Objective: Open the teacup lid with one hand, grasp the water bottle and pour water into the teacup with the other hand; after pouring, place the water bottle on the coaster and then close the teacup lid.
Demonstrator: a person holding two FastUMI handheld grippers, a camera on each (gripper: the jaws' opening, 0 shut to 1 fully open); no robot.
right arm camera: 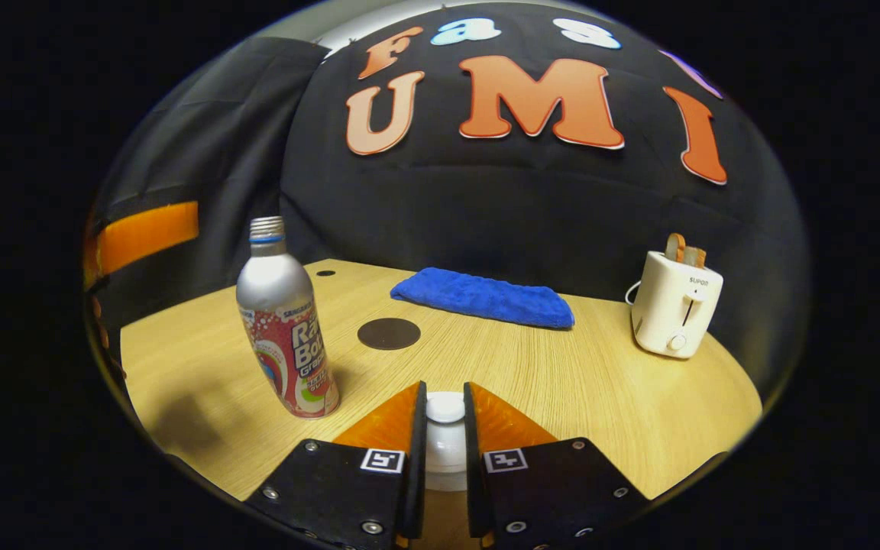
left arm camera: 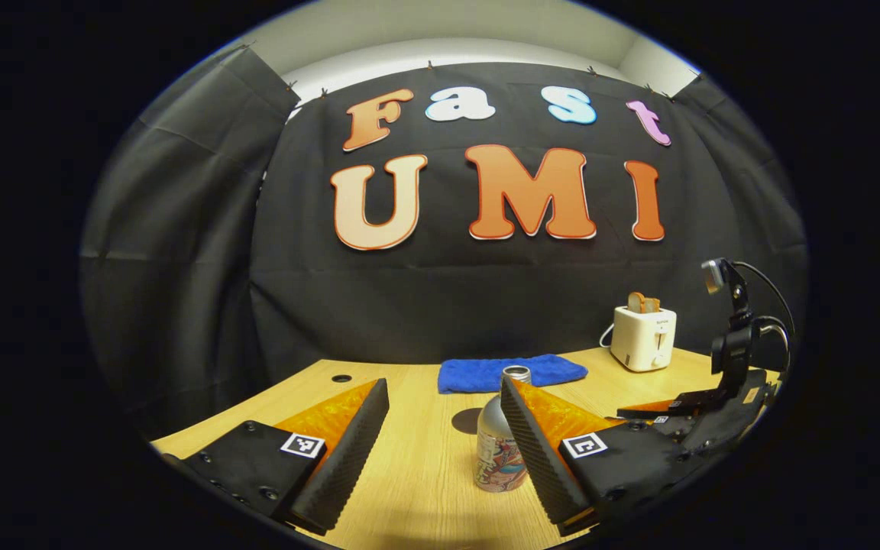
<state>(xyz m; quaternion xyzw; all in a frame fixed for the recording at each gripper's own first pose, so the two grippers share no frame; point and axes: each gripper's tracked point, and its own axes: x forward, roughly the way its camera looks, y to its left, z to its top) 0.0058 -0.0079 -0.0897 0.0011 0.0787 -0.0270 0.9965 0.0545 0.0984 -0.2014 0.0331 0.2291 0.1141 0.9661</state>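
A silver water bottle [left arm camera: 498, 451] with a printed label and no cap stands upright on the table. It sits between the wide-apart fingers of my open left gripper [left arm camera: 444, 386], close against the right finger, which hides part of it. The same bottle [right arm camera: 285, 336] stands to the left in the right gripper view. My right gripper [right arm camera: 444, 388] is shut on the knob of the white teacup lid [right arm camera: 445, 409]; the cup beneath is hidden by the lid and fingers. A dark round coaster [right arm camera: 389, 334] lies flat behind the bottle.
A folded blue towel [right arm camera: 483, 298] lies at the back of the wooden table [right arm camera: 600, 397]. A white toaster [right arm camera: 675, 309] with bread in it stands at the back right. The right gripper [left arm camera: 684, 412] shows at the right edge of the left gripper view.
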